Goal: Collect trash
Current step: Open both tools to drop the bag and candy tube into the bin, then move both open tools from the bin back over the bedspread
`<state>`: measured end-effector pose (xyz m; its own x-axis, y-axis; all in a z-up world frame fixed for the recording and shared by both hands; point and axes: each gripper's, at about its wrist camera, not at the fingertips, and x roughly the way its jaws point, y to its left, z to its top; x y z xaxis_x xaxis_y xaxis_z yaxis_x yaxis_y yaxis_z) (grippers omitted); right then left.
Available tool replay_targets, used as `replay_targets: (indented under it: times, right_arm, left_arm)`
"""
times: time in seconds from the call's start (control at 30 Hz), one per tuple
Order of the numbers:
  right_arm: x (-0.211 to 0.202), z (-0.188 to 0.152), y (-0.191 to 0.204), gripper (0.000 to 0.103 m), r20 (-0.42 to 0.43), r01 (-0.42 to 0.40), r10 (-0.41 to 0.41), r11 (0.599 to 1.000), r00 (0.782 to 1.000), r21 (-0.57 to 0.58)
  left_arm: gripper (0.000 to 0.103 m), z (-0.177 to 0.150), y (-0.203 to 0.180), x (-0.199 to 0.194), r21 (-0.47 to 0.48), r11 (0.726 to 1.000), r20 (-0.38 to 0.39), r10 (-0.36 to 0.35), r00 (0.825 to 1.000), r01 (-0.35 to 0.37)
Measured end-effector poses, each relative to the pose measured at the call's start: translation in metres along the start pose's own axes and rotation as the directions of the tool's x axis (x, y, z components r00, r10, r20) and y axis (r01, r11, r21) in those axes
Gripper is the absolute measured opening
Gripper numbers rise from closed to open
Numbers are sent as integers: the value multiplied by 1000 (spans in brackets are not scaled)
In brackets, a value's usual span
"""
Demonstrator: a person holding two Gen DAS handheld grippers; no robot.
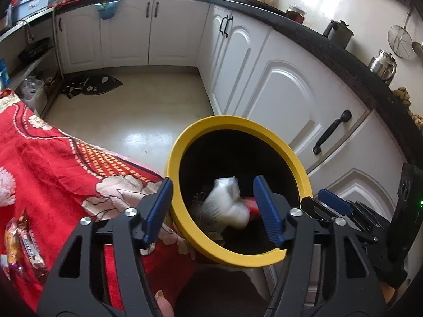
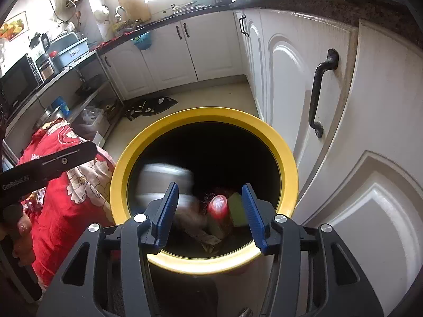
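Both grippers hang over the round black bin with a yellow rim [image 1: 239, 185], which stands on the cream floor [image 1: 137, 105] between the desk draped in a red floral cloth [image 1: 53, 163] and the white kitchen cabinets [image 1: 285, 100].

The left gripper [image 1: 214, 208] has its jaws spread wide with nothing between them. Just past them, blurred by motion, a white crumpled plastic bag [image 1: 227, 203] sits inside the bin's mouth, apart from both blue pads. Whether it is in the air or already on the pile cannot be told.

The right gripper [image 2: 210, 211] also has its jaws wide apart and empty. Its view looks deeper into the bin: a red cylindrical can [image 2: 218, 206], a pale green flat piece [image 2: 236, 208] beside it, and paper scraps lower down. The white bag [image 2: 166, 182] shows here as a smear near the left wall.

Only the left view shows a shiny orange snack wrapper [image 1: 22, 248] lying on the cloth near the desk's edge. Only the right view shows a black microwave oven [image 2: 18, 82] on the far shelf.
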<state>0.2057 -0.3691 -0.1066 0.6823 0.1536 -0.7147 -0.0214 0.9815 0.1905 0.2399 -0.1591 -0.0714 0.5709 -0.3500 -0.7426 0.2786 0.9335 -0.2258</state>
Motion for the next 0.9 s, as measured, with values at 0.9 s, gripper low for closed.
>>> replay_targets:
  times: [0.9]
  right_arm:
    - [-50, 11, 32, 85, 161, 44, -31, 996, 987, -76]
  left_arm:
    - [92, -1, 49, -93, -113, 990, 172, 101, 980, -82]
